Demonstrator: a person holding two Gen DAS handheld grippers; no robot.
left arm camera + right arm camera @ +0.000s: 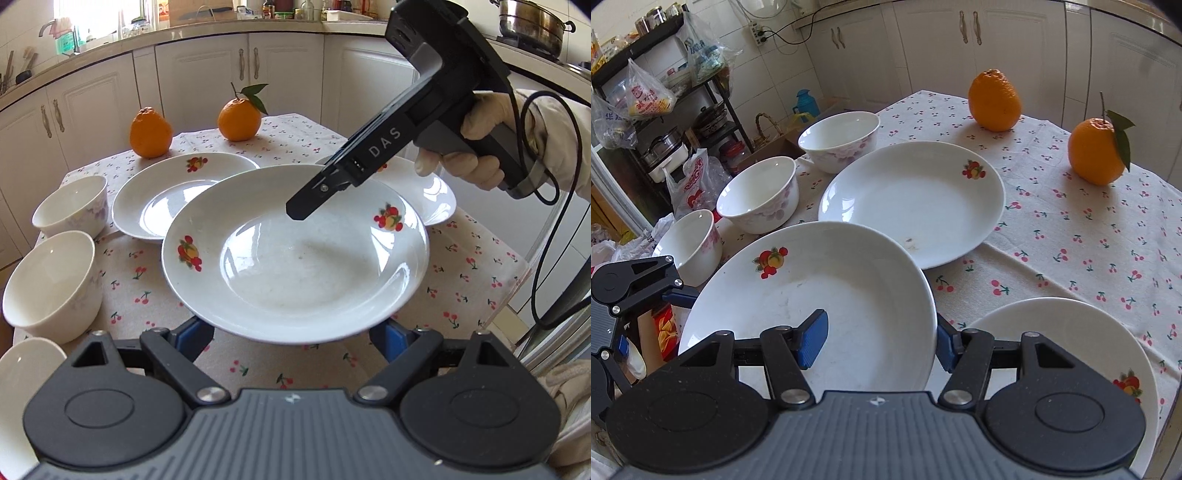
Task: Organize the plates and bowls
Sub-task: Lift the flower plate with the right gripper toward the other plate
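Note:
A white plate with fruit prints [295,254] [820,306] hangs raised above the cherry-print tablecloth. My right gripper [881,341] straddles its rim, one blue pad [812,338] over the plate's inside and the other outside the edge; the jaws look open around the rim. In the left wrist view my right gripper [299,212] reaches over the plate's far rim. My left gripper [295,332] has its wide-open fingers under the plate's near edge. A second plate [912,203] and a third [1071,339] lie on the table. Three white bowls [757,194] stand at the left edge.
Two oranges [995,99] [1097,151] sit at the far side of the table [1071,236]. White cabinets and a counter stand behind. A cluttered shelf [646,92] with bags stands beyond the table's left edge.

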